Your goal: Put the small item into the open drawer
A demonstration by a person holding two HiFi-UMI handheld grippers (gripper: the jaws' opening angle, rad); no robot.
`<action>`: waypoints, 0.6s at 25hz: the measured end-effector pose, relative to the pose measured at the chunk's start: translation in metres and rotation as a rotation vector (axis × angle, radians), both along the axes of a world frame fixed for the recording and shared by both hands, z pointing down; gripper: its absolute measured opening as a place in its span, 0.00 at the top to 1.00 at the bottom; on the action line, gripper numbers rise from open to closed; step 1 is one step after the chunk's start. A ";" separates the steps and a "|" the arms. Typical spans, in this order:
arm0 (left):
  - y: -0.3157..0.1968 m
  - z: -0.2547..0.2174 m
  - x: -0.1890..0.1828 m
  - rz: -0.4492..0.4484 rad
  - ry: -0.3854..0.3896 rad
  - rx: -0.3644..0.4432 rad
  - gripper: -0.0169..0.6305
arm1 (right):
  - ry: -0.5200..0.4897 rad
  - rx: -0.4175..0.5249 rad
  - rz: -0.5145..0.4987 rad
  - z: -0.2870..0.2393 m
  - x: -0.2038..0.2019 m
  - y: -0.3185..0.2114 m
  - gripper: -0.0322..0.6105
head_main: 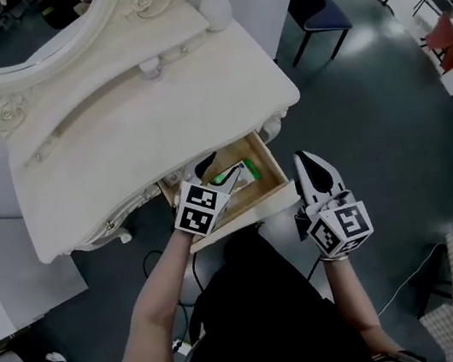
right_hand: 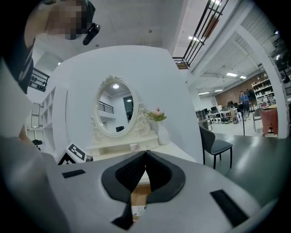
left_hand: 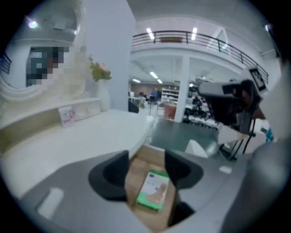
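White vanity surface (head_main: 152, 102) has its drawer (head_main: 273, 163) open, with the small green box (left_hand: 153, 190) lying flat inside. Left claw (left_hand: 146, 164) hangs above it, jaws apart, gripping nothing; right claw (right_hand: 145, 154) is closed and empty. Placement looks done.

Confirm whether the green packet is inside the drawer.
Inside: the green packet lies on the drawer floor, below the left hand-held gripper, jaws parted.

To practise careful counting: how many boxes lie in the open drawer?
1. The box lies flat in the drawer, below the open left gripper. The gripper hides part of the drawer, so more may be there.
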State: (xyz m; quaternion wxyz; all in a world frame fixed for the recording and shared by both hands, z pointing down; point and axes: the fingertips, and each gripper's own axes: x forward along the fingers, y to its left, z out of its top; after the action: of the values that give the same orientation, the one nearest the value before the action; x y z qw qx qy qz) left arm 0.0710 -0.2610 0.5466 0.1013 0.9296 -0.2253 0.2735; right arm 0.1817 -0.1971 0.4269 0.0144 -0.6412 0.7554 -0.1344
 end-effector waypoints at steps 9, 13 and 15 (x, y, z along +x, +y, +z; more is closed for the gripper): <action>-0.014 -0.092 -0.050 -0.191 0.169 0.164 0.74 | 0.013 0.041 -0.073 -0.017 -0.030 -0.007 0.95; -0.013 -0.114 -0.079 -0.277 0.215 0.210 0.81 | 0.019 0.058 -0.105 -0.024 -0.044 -0.008 0.95; -0.011 -0.121 -0.095 -0.323 0.232 0.227 0.85 | 0.023 0.065 -0.121 -0.027 -0.052 -0.008 0.95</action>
State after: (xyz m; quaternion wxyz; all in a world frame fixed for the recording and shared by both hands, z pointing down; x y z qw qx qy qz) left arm -0.0244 -0.2716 0.4253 0.0638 0.9122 -0.3872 0.1179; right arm 0.1299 -0.2049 0.4001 0.0186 -0.5952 0.7967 -0.1031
